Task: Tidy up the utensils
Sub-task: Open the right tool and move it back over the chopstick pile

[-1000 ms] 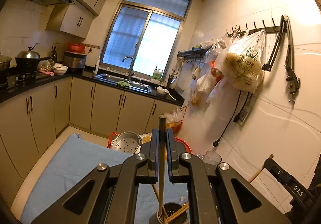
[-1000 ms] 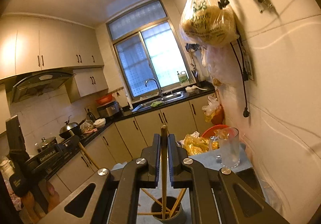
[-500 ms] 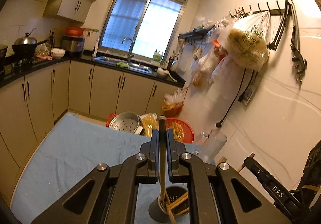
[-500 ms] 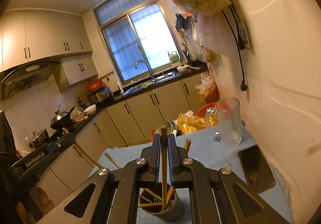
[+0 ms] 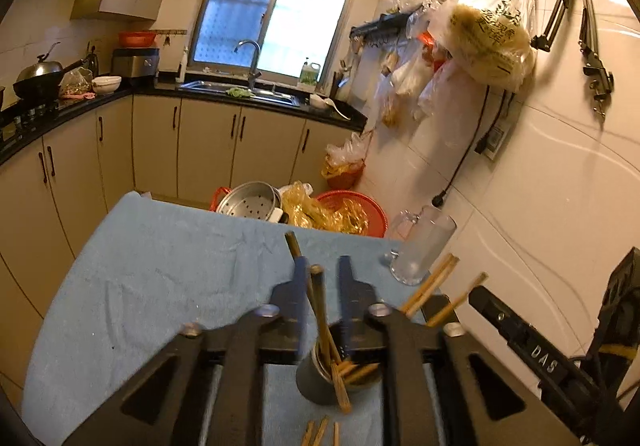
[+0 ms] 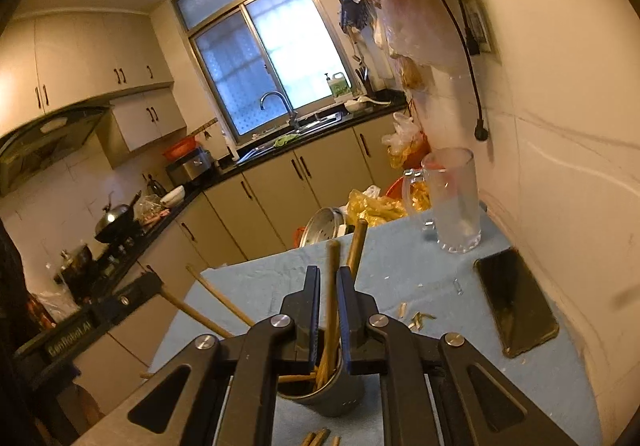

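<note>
In the left wrist view, the left gripper (image 5: 322, 294) hangs over a grey holder (image 5: 320, 386) on the blue-clothed table (image 5: 140, 286), its jaws opening, with a chopstick (image 5: 320, 310) standing loose between them, its lower end down in the holder and neither pad pressing on it. Several more chopsticks lean out of the holder toward 2 o'clock, so much of the sorting looks done, but loose sticks (image 5: 320, 432) lie on the cloth at 6 o'clock of the holder and seem to be what is left. A glass mug (image 5: 420, 250) stands at 2 o'clock of the holder, near the wall. The letters "DAS" (image 5: 543, 357) read white on the black arm of the other gripper at 4 o'clock; green print on the hanging bag (image 5: 492, 42) is too blurred to read. In the right wrist view, the right gripper (image 6: 328, 302) sits over the same holder (image 6: 332, 394), its jaws also opening, only slightly apart, a chopstick (image 6: 332, 286) upright between them with its foot in the holder; whether the pads touch it cannot be told. Loose sticks (image 6: 316, 438) lie at 6 o'clock here too, and small scraps (image 6: 416, 320) at 2 o'clock, beside a dark phone (image 6: 516, 302). The other gripper's arm at 9 o'clock bears "GenRobot.AI" (image 6: 70, 338).
</note>
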`<state>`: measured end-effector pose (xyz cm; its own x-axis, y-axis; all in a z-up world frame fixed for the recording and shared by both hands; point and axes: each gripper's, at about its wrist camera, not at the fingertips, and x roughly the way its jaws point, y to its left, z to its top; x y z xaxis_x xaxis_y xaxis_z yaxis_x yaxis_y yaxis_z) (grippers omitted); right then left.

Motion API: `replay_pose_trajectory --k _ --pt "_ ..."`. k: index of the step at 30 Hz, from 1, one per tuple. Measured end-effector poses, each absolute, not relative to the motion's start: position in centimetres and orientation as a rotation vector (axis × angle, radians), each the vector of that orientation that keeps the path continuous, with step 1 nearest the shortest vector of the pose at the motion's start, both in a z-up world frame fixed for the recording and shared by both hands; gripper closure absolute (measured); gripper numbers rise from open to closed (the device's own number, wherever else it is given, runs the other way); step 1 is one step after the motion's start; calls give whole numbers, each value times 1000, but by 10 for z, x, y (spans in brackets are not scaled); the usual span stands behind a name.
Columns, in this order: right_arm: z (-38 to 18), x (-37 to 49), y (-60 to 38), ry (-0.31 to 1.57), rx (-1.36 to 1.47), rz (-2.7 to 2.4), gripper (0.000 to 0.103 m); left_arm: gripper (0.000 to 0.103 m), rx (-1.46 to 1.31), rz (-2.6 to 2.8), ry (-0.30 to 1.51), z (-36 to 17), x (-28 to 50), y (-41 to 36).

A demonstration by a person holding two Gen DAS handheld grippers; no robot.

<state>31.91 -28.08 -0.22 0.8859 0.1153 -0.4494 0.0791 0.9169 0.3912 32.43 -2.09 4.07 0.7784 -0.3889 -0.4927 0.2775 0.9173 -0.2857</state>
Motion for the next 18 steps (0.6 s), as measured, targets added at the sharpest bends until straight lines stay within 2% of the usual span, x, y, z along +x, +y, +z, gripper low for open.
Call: replay_pose_trajectory --k 2,4,6,8,10,11,18 --pt "3 312 -286 489 438 12 84 49 -207 -362 563 48 314 -15" --pt "14 297 -287 466 442 17 79 46 -197 -354 520 60 298 -5" --pt "28 274 -286 441 435 20 70 40 -181 -340 507 72 276 7" --pt "36 248 -284 427 439 55 57 38 -181 -299 514 77 254 22" --pt "38 224 -281 437 450 85 50 31 -174 -246 521 75 226 40" --pt "36 210 -277 449 445 101 50 25 -167 -216 530 71 211 48" --pt "-35 153 -253 662 438 120 50 25 -158 -160 730 0 152 78"
